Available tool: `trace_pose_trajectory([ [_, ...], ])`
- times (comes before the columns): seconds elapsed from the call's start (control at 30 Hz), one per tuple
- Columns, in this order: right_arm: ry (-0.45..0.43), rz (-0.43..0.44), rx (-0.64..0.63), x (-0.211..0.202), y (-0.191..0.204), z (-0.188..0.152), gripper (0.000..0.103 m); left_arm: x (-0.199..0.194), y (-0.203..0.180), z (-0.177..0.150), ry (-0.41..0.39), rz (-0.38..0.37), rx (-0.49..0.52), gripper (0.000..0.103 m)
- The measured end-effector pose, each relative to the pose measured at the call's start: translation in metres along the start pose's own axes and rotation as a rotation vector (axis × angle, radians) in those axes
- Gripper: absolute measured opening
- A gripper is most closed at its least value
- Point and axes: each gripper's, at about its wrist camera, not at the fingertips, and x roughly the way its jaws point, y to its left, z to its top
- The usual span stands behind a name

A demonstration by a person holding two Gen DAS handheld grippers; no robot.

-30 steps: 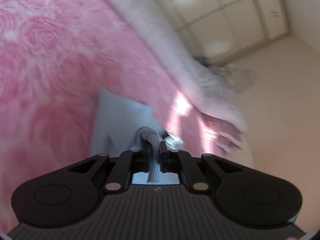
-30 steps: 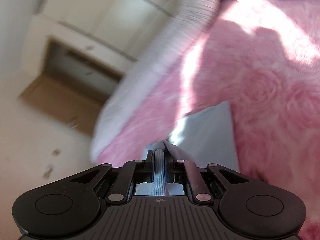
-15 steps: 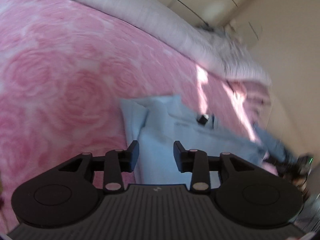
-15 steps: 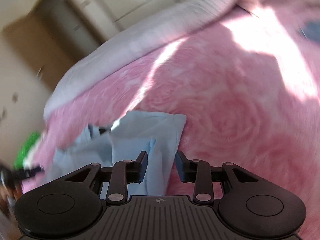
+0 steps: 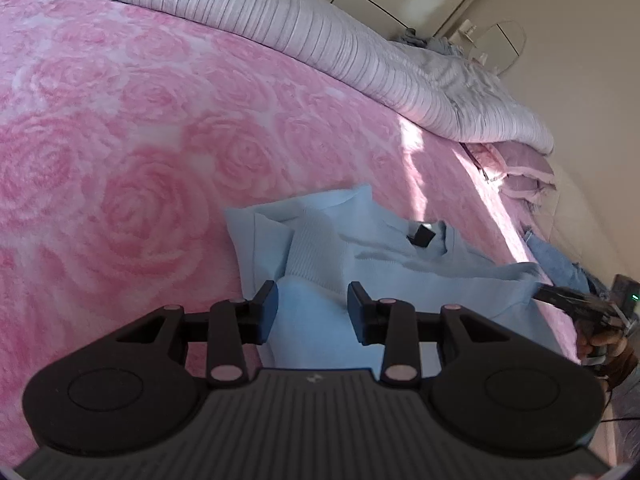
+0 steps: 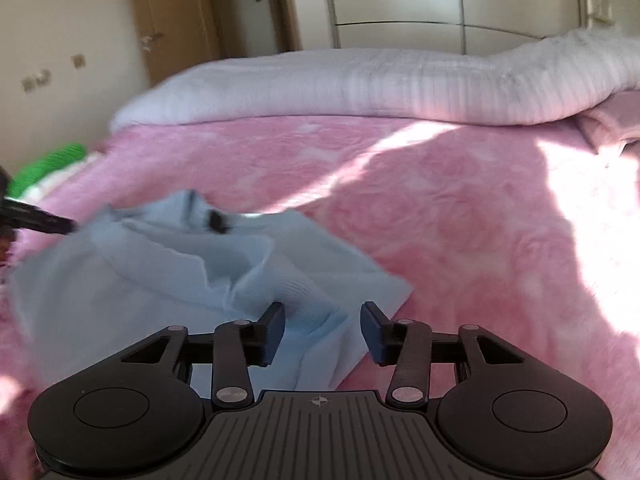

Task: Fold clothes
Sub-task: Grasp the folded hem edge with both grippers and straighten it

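Note:
A light blue sweater point(image 5: 360, 264) lies folded on the pink rose-patterned blanket point(image 5: 132, 168), with a ribbed cuff turned across it and a black tag at the collar. My left gripper point(image 5: 313, 300) hovers open just above its near edge, nothing between the fingers. In the right wrist view the same blue sweater point(image 6: 168, 264) lies rumpled ahead. The right gripper point(image 6: 323, 322) hangs over its right corner, jaws opening, the pads clear of the cloth. The other gripper's black tip point(image 6: 40, 220) shows at the sweater's left edge.
A rolled white striped duvet point(image 5: 320, 36) runs along the far side of the bed point(image 6: 460, 248). Folded pinkish bedding point(image 5: 524, 172) and a blue denim garment point(image 5: 556, 264) lie at the right. A green item point(image 6: 48, 164) sits at the bed's left edge. Wardrobe doors point(image 6: 440, 4) stand behind.
Both grippers were shut on the sweater's ribbed cloth a second ago and have let go. Both have rolled level, and the sweater now lies flat on the blanket.

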Motion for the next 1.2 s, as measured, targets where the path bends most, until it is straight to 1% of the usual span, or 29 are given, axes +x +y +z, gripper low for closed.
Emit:
trace_pose_trajectory([
  [0.03,0.008,-0.033,0.050,0.007,-0.005,0.003,0.046,0.000,0.000,0.001,-0.003,-0.003,-0.007,0.032],
  [0.07,0.007,-0.026,0.098,0.011,-0.011,0.005,0.046,0.000,0.000,0.001,-0.003,-0.008,-0.007,0.032],
  [0.13,-0.008,0.042,0.189,0.012,-0.023,0.005,0.046,-0.003,0.000,0.001,0.000,-0.020,0.010,0.032],
  [0.17,-0.017,0.076,0.210,0.010,-0.026,0.004,0.046,-0.004,0.000,0.001,0.001,-0.023,0.021,0.032],
  [0.23,-0.030,0.135,0.213,0.005,-0.028,0.000,0.046,-0.002,0.001,0.002,0.004,-0.026,0.031,0.032],
  [0.37,-0.006,0.147,0.182,0.011,-0.024,0.001,0.046,0.006,0.002,0.003,0.010,-0.030,0.034,0.032],
  [0.47,0.017,0.172,0.174,0.019,-0.019,0.002,0.046,0.014,-0.004,0.003,0.020,0.032,0.096,0.032],
  [0.57,0.047,0.170,0.142,0.026,-0.014,-0.002,0.046,0.020,-0.004,0.005,0.021,0.042,0.113,0.032],
  [0.63,0.050,0.163,0.120,0.026,-0.013,-0.006,0.046,0.023,-0.005,0.007,0.020,0.049,0.121,0.032],
  [0.7,0.043,0.159,0.127,0.026,-0.015,-0.008,0.046,0.026,-0.006,0.007,0.020,0.056,0.137,0.033],
  [0.83,0.036,0.125,0.150,0.029,-0.023,-0.004,0.046,0.035,-0.006,0.008,0.042,0.054,0.146,0.038],
  [0.93,0.061,0.146,0.176,0.038,-0.030,-0.005,0.046,0.041,-0.005,0.006,0.064,0.050,0.168,0.037],
  [1.0,0.074,0.179,0.193,0.041,-0.032,-0.006,0.046,0.041,-0.005,0.006,0.069,0.038,0.175,0.034],
  [1.07,0.078,0.202,0.195,0.039,-0.032,-0.009,0.045,0.039,-0.004,0.007,0.073,0.033,0.165,0.021],
  [1.1,0.079,0.205,0.195,0.038,-0.033,-0.010,0.045,0.037,-0.002,0.007,0.072,0.027,0.157,0.018],
  [1.13,0.079,0.208,0.196,0.036,-0.033,-0.011,0.034,0.035,0.000,0.007,0.067,0.020,0.147,0.013],
  [1.2,0.062,0.215,0.188,0.031,-0.034,-0.013,0.023,0.028,0.000,0.006,0.047,0.001,0.149,0.008],
])
